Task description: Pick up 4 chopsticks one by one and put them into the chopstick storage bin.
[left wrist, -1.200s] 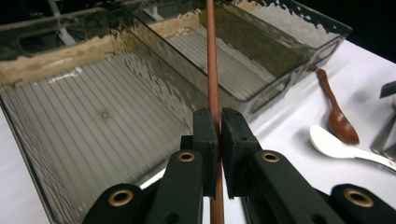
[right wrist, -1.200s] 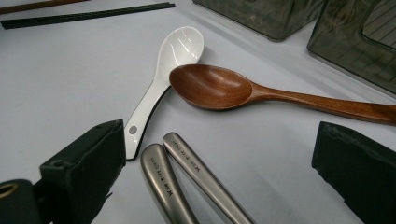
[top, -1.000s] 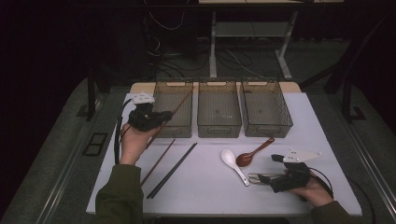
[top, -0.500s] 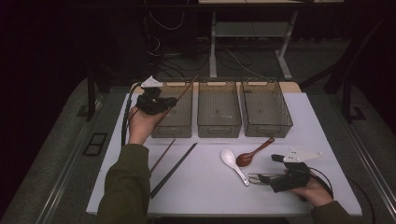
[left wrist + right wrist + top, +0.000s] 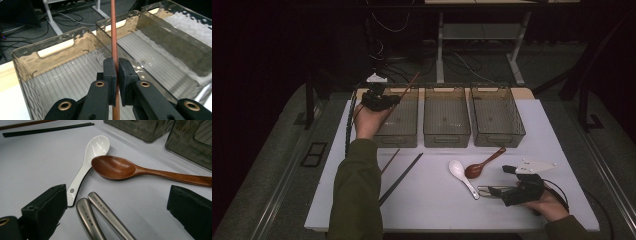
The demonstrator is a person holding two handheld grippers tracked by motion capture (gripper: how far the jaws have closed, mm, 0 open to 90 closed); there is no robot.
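1. While clamped tight on a reddish-brown chopstick (image 5: 114, 32), left gripper (image 5: 379, 100) up over the near-left corner of the leftmost bin (image 5: 401, 131); pads squeezed right onto the stick, no gap to speak of.
2. Chopstick poking up and away past the jaws, slanting over that bin's far rim in the high view (image 5: 407, 89).
3. Three smoky see-through bins in a row along the far side of the white table (image 5: 432, 200): middle bin (image 5: 447, 131), right bin (image 5: 497, 129).
4. Right gripper (image 5: 512, 189) down flat on the table near the front right, jaws spread wide, pinching nothing.
5. Between those spread jaws: two metal handles (image 5: 100, 217) side by side, not touched by either pad.
6. Just past them: white ceramic spoon (image 5: 88, 160) and wooden spoon (image 5: 117, 167), bowls touching, wooden one lying across the white one's neck.
7. Further left on the table: another brown chopstick (image 5: 389, 161) and a black pair (image 5: 401, 178), lying diagonal beside the sleeve (image 5: 357, 200).
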